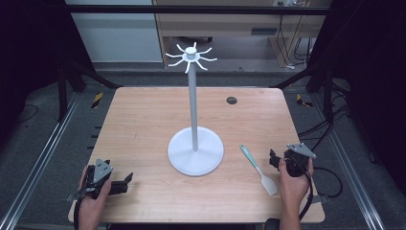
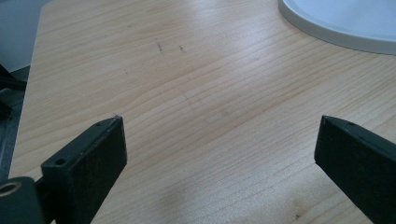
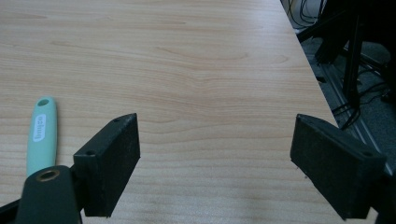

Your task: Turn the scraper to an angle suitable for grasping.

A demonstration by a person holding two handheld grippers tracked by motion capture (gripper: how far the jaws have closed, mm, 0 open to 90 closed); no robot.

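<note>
A white hook stand (image 1: 194,103) rises from a round base (image 1: 195,151) in the middle of the wooden table (image 1: 143,115); its top carries several curved hooks (image 1: 190,56). A spatula (image 1: 259,169) with a mint-green handle (image 3: 41,134) and white blade lies right of the base. My right gripper (image 1: 274,159) rests near the table's right edge, just right of the spatula, open with nothing between its jaws (image 3: 215,154). My left gripper (image 1: 127,179) lies at the front left, open and empty (image 2: 219,154), with the base's rim (image 2: 336,28) ahead of it.
A dark round grommet (image 1: 231,100) sits in the table's far right part. Black frame posts (image 1: 62,86) stand beside the table. Cables (image 1: 330,177) trail off the right edge, and the table's right edge (image 3: 308,65) drops to a floor with more cables.
</note>
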